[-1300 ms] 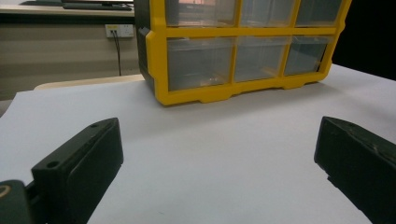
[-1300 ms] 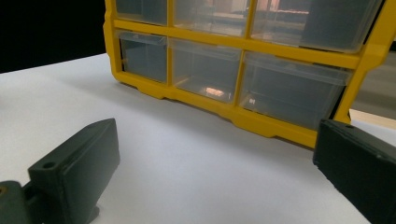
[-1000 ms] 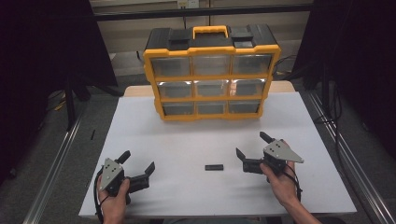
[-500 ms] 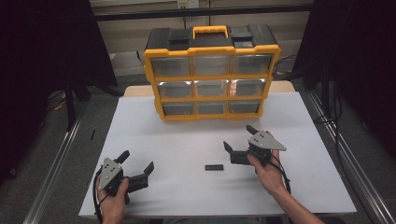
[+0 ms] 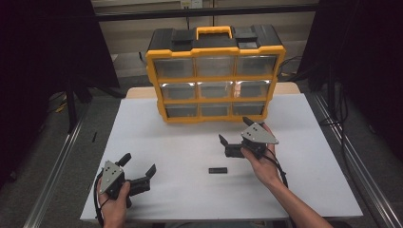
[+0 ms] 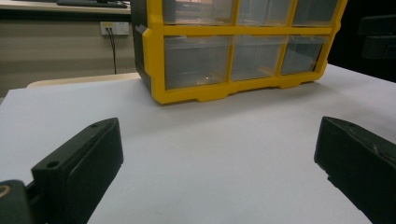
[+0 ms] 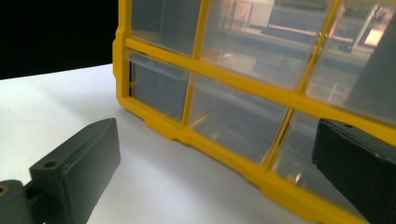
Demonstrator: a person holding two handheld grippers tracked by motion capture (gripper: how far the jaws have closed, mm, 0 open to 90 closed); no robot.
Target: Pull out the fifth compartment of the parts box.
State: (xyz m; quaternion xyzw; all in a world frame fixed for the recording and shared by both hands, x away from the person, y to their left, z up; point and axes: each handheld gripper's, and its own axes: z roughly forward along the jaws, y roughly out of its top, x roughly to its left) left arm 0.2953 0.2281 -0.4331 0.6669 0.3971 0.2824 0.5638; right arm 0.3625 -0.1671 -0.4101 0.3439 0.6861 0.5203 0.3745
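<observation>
Organizer (image 5: 215, 78) now faces the nearer right gripper (image 5: 234, 134), both grippers' jaws spread empty.

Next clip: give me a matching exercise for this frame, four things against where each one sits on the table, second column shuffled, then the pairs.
Things:
1. organiser
2. black part
3. left gripper
4. right gripper

Places:
A. near left corner of the table, jaws open
B. far middle, standing upright
C. just in front of the organiser's bottom row, jaws open
D. flat on the bare middle, nearer than the right gripper

Pairs: 1-B, 2-D, 3-A, 4-C
</observation>
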